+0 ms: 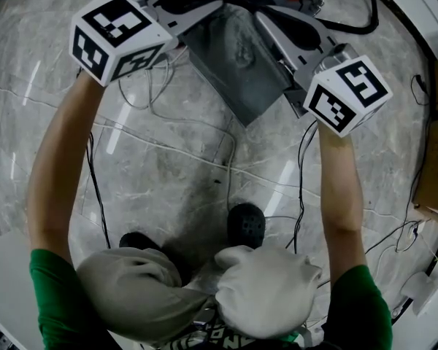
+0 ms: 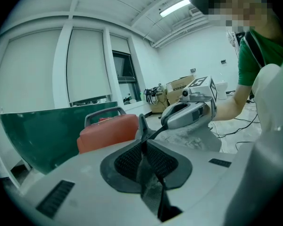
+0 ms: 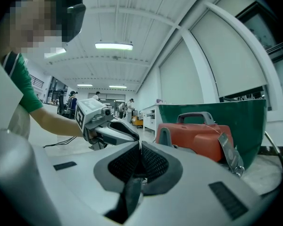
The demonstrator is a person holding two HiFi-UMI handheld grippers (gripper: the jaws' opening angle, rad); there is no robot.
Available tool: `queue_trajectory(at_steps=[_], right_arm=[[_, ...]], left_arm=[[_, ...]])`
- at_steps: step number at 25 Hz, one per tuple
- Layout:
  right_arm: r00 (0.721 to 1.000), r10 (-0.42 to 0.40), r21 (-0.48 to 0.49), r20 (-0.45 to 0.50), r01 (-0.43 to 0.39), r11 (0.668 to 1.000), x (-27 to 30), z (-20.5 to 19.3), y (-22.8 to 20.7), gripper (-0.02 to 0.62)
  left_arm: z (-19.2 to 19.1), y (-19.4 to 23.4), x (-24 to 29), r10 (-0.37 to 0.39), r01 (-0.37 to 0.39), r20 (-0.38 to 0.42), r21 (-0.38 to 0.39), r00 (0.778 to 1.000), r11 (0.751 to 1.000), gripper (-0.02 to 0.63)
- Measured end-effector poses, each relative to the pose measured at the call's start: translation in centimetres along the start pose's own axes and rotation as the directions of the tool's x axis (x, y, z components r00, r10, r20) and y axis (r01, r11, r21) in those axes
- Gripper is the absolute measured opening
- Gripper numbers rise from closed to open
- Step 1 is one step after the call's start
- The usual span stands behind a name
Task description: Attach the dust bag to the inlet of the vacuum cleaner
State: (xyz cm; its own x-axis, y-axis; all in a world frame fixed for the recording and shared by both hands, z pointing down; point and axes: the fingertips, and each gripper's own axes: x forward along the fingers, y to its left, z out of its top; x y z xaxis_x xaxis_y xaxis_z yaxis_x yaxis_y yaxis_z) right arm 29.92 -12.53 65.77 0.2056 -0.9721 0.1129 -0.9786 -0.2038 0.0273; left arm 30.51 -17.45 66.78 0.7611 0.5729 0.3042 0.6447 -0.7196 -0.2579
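Both tongs are squeezed tight: our left tongs [image 2: 142, 121] and right tongs [image 3: 139, 144] each pinch one side of the grey flat dust bag [image 1: 241, 71], up over the grey stone floor [image 1: 175, 173]. We think it is best to hold it stretched and bring it straight to the red plastic vacuum cleaner [image 3: 198, 128] just ahead. One green board [image 3: 236, 121] stands close behind that. Black cables [image 1: 301, 166] lie by our feet.

No wording can be read anywhere. The left marker cube [image 1: 117, 39] and right marker cube [image 1: 348, 93] carry only black-and-white square patterns. A tag [image 3: 228, 154] hangs from the red vacuum cleaner [image 3: 198, 138], its print too small to make out.
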Motion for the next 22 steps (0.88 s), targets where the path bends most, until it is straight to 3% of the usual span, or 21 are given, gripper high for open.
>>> queue_trajectory(at_steps=[14, 22], right_arm=[[0.999, 0.034, 0.010, -0.002, -0.034, 0.999, 0.3, 0.1, -1.8, 0.020], [0.996, 0.088, -0.009, -0.030, -0.088, 0.996, 1.1, 0.3, -2.0, 0.020]], left_arm=[[0.1, 1.0, 1.4, 0.039, -0.039, 0.003, 0.031, 0.999, 0.999, 0.032], [-0.5, 1.4, 1.2, 0.058, -0.058, 0.012, 0.009, 0.998, 0.998, 0.032]])
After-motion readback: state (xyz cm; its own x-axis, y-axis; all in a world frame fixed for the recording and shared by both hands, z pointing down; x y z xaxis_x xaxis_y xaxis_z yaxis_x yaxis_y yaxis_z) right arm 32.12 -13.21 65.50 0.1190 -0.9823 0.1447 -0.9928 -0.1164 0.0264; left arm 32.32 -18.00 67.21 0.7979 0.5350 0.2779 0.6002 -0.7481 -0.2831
